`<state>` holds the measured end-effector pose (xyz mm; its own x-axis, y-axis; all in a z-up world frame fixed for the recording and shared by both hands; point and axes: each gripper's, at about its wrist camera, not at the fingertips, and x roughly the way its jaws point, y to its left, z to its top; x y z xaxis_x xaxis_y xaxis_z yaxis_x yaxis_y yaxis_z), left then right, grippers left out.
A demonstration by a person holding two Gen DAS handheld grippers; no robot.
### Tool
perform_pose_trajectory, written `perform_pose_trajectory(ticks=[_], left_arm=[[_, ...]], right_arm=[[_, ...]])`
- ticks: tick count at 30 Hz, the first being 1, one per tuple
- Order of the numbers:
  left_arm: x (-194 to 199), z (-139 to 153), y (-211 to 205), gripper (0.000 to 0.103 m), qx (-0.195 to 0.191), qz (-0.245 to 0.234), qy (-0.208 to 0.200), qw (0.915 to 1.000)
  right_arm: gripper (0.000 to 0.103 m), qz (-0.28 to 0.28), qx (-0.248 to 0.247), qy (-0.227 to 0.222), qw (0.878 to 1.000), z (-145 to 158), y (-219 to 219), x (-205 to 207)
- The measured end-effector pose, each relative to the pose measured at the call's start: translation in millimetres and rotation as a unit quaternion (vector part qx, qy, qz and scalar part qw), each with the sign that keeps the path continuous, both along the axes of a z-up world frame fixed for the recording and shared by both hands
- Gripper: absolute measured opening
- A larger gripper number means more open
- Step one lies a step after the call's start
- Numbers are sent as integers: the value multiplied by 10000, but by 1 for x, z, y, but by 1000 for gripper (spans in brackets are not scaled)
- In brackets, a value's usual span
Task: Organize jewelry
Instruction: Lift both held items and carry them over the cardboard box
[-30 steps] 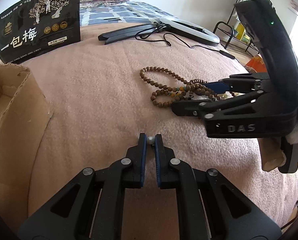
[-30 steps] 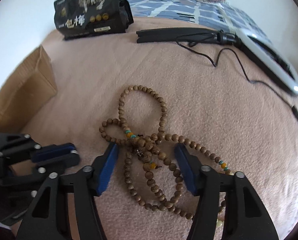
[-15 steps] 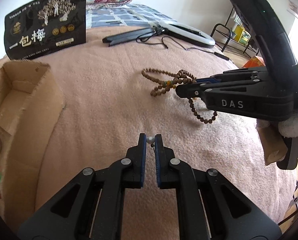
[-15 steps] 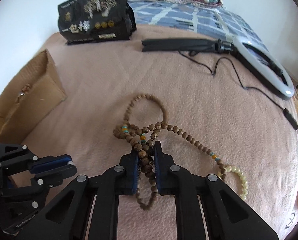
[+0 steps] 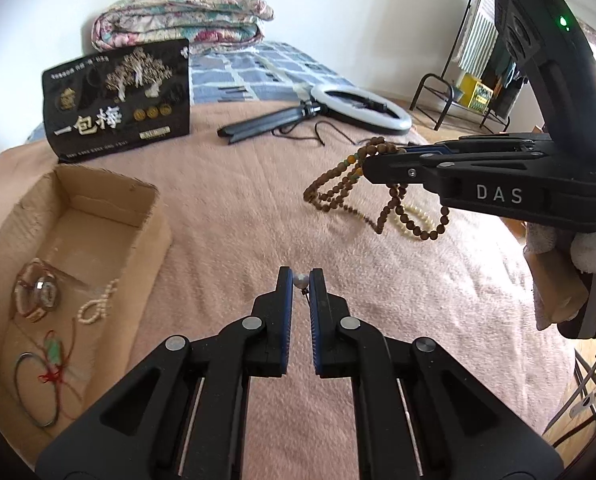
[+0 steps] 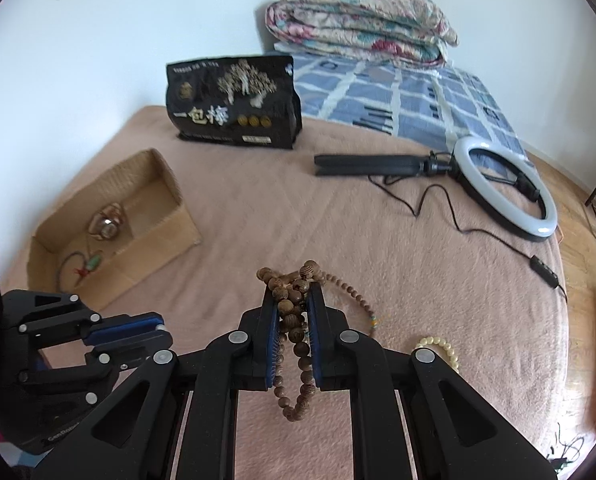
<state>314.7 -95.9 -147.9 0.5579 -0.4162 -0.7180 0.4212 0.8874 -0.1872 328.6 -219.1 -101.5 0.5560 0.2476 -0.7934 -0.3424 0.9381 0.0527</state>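
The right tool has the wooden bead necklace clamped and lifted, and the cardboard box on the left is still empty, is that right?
Not quite. The right tool does clamp the wooden bead necklace, but the cardboard box is not empty: the left wrist view shows jewelry inside, including a pale bead bracelet.

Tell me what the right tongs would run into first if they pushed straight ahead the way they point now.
Probably nothing soon: the right tongs, shut on the wooden bead necklace, point across bare pink blanket. Farther on stands the black snack bag, slightly left; depth is hard to judge.
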Motion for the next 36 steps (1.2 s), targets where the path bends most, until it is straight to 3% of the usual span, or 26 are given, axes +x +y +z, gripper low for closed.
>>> perform_pose_trajectory(ticks=[19, 36], left_arm=[[-32, 59, 83, 6, -89, 468, -459, 9978], [-36, 69, 177, 6, -16, 1129, -570, 9920]], right_arm=[[12, 199, 305, -605, 9975, 77, 40, -34], [12, 669, 669, -856, 9918, 115, 108, -41]])
